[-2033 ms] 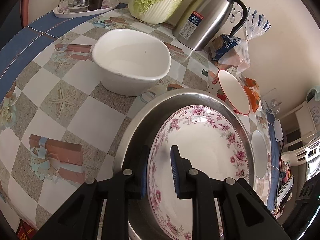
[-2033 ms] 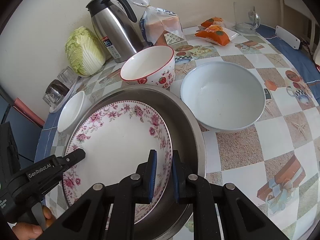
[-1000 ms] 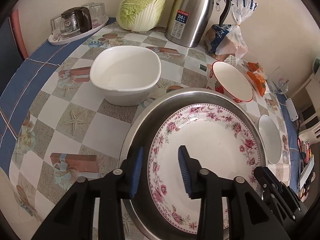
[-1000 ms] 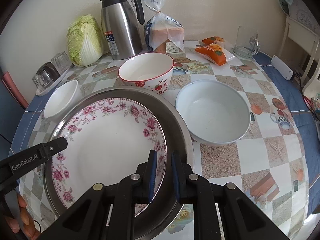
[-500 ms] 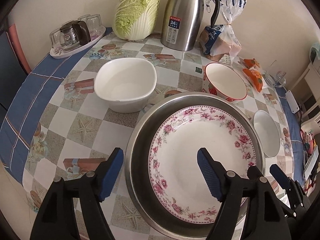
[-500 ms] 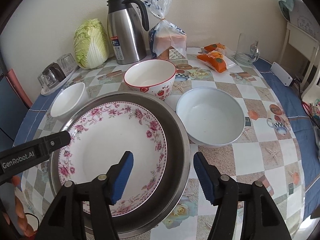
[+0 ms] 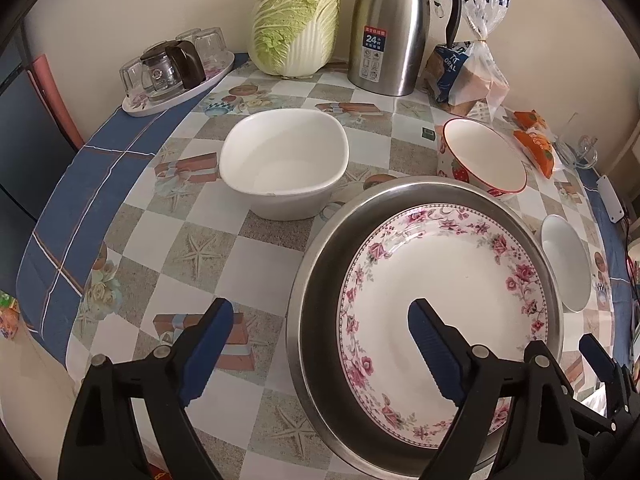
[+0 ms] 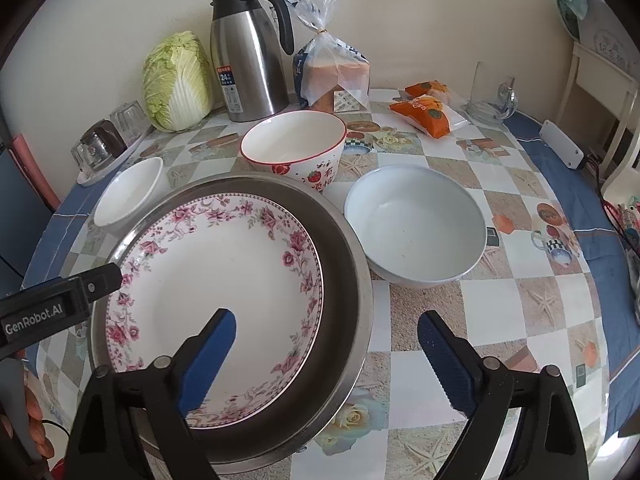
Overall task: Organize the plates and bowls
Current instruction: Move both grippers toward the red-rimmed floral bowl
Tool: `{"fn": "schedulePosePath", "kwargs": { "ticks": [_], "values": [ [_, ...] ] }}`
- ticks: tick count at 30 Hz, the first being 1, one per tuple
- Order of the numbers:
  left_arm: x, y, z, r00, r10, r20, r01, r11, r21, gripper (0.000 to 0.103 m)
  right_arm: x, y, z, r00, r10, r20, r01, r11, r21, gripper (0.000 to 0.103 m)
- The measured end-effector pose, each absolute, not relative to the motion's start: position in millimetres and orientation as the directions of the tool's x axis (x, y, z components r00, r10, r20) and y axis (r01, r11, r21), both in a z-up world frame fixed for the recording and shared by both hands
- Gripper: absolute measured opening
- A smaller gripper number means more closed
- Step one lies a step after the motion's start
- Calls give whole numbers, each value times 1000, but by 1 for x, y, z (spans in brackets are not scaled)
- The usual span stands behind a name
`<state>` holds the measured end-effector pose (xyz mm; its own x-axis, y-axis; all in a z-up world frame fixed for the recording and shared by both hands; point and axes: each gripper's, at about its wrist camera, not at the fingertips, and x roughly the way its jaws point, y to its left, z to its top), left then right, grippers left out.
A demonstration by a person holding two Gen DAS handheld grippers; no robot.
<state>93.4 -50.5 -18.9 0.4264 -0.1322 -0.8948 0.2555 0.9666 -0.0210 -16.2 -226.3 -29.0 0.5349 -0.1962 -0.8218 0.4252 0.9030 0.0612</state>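
So the flowered plate [image 8: 216, 276] sits flat inside the big steel pan [image 8: 344, 264], pushed toward the pan's left side in the right wrist view, with a dark crescent of bare pan showing on its right. Nothing is holding it.

Left gripper [image 7: 320, 344]: jaws have just been opening and now stand wide apart. One blue pad hangs over the bench [image 7: 224, 256] just outside the pan's rim, the other over the plate's white middle. The near edge of pan and plate lies between them, but neither pad presses on anything.

Right gripper [image 8: 326, 344]: same deal, jaws just been opening and now spread wide. Left pad is above the plate, right pad is above the checked cloth off the pan's right side. Not gripping anything either.

Around the pan:
- a white squarish bowl [image 7: 284, 164] beyond it on the left, a little apart from the rim
- a red-rimmed strawberry bowl [image 8: 294, 148] right up against the pan's far edge
- a pale round bowl [image 8: 416, 224] just beside the pan on the right

At the back by the wall there's a cabbage [image 8: 178, 80], a steel thermos jug [image 8: 248, 56] and a bag of bread [image 8: 332, 68]. A tray of upturned glasses [image 7: 176, 68] is at the far left corner.
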Motion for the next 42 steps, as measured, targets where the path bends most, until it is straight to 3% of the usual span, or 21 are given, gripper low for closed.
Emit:
{"fn": "schedulePosePath", "kwargs": {
  "ticks": [5, 8, 28, 42],
  "values": [
    [94, -49, -19, 442, -117, -889, 241, 970, -8, 91, -17, -229, -29, 537, -197, -821, 431, 900, 65, 96],
    [94, -49, -20, 440, -114, -891, 237, 971, -7, 99, -18, -230, -28, 541, -203, -816, 429, 901, 61, 103],
    [124, -63, -12, 505, -161, -848, 283, 959, -14, 100, -3, -248, -9, 579, -238, -780, 404, 914, 21, 103],
    [188, -107, 16, 430, -254, -866, 475, 880, -22, 100, 65, -287, 11, 477, -119, -871, 316, 948, 44, 103]
  ]
}}
